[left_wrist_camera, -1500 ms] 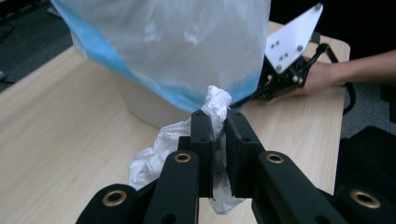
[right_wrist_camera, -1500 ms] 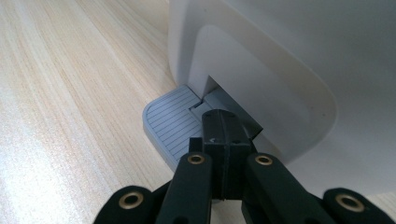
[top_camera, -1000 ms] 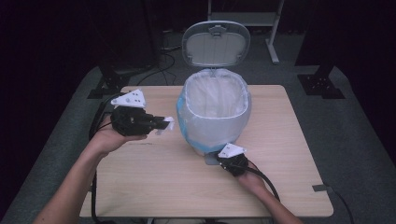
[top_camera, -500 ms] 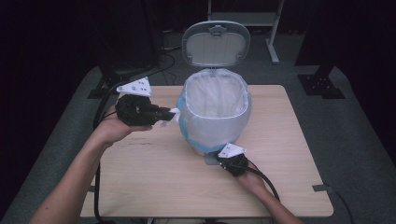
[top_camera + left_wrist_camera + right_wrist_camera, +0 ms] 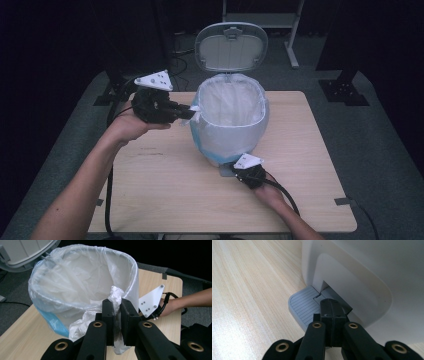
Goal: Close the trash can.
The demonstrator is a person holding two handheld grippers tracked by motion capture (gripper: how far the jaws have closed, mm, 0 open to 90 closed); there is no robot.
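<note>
A white pedal bin (image 5: 231, 127) stands on the table with its lid (image 5: 231, 46) up and a clear plastic liner (image 5: 82, 287) over its rim. My left gripper (image 5: 189, 112) is shut on a crumpled white piece of tissue or plastic (image 5: 115, 298) and holds it level with the bin's left rim. In the left gripper view the white wad (image 5: 115, 298) sticks up between the two black jaws. My right gripper (image 5: 332, 308) is shut with nothing in it, and its tips rest on the grey ribbed pedal (image 5: 303, 307) at the bin's foot (image 5: 227, 169).
The wooden table (image 5: 160, 200) has open surface in front of the bin and at both sides. Black stands and cables sit on the dark floor behind the table. A cable trails from each gripper toward the near edge.
My left gripper has risen and moved right toward the bin's rim, carrying the white wad. The right gripper has stayed on the pedal and the lid has stayed up.
</note>
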